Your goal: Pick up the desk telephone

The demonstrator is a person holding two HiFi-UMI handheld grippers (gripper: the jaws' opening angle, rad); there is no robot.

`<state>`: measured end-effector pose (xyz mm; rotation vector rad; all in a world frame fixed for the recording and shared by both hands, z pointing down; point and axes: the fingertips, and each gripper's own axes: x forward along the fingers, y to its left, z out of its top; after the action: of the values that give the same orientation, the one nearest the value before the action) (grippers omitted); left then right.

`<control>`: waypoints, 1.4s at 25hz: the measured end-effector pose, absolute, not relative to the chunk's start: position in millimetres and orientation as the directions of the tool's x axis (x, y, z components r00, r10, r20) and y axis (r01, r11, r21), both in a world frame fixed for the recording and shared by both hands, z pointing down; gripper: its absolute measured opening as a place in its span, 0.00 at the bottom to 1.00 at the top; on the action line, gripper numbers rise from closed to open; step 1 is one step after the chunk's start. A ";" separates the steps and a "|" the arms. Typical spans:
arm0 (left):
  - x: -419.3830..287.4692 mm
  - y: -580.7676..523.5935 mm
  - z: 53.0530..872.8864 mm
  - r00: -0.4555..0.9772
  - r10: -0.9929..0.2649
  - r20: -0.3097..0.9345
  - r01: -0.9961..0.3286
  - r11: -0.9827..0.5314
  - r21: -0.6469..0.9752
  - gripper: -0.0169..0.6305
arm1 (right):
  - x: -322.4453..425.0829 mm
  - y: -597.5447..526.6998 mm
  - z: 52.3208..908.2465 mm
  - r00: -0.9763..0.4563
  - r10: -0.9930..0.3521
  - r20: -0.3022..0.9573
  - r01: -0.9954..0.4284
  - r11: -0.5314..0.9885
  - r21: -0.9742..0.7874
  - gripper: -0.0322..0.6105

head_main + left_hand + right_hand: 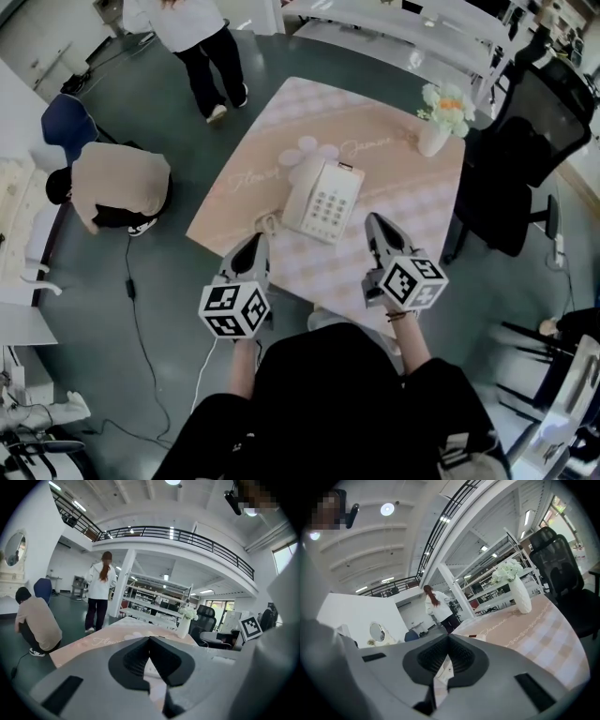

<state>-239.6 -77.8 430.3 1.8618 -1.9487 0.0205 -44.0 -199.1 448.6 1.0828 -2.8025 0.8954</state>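
A white desk telephone (322,199) with a keypad and its handset on the left lies on the pink patterned table (412,225). My left gripper (258,242) is shut and empty at the table's near edge, just left of the phone's near corner. My right gripper (376,225) is shut and empty over the table, right of the phone. Neither touches the phone. In the left gripper view the shut jaws (150,641) hide most of the phone. A sliver of the phone (443,668) shows through the shut jaws in the right gripper view.
A white vase of flowers (441,120) stands at the table's far right corner. A black office chair (525,150) is right of the table. A person crouches (112,187) on the floor at left, and another person (202,42) stands beyond the table. Cables (136,309) run across the floor.
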 end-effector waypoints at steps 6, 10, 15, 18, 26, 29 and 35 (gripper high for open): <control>-248.3 -108.3 449.1 0.043 -0.924 0.380 -0.960 0.067 0.272 0.03 | -55.4 -219.8 463.0 -0.766 -0.603 0.225 -0.625 0.612 -0.485 0.04; -248.8 -131.1 462.0 0.104 -0.904 0.414 -0.958 0.021 0.286 0.03 | -61.4 -230.7 474.1 -0.753 -0.610 0.249 -0.639 0.587 -0.497 0.04; -251.4 -162.4 482.3 0.181 -0.868 0.462 -0.948 -0.030 0.316 0.03 | -68.7 -244.2 488.3 -0.729 -0.626 0.276 -0.666 0.555 -0.499 0.04; -253.6 -177.3 497.0 0.242 -0.839 0.487 -0.929 -0.056 0.366 0.03 | -73.2 -249.2 497.5 -0.722 -0.631 0.282 -0.668 0.531 -0.521 0.04; -251.2 -209.2 529.0 0.352 -0.729 0.587 -0.915 -0.137 0.379 0.05 | -70.2 -269.1 533.7 -0.657 -0.662 0.361 -0.716 0.396 -0.575 0.05; -250.4 -219.3 536.9 0.382 -0.704 0.599 -0.905 -0.153 0.398 0.13 | -75.5 -273.6 545.0 -0.650 -0.656 0.383 -0.724 0.384 -0.573 0.08; -246.6 -235.3 547.4 0.437 -0.677 0.592 -0.867 -0.142 0.477 0.26 | -76.3 -280.0 562.8 -0.639 -0.651 0.409 -0.713 0.303 -0.632 0.19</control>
<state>-246.6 -235.3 547.4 1.8865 -1.3081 0.2988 -76.3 -280.0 562.8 1.2981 -2.4740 1.2626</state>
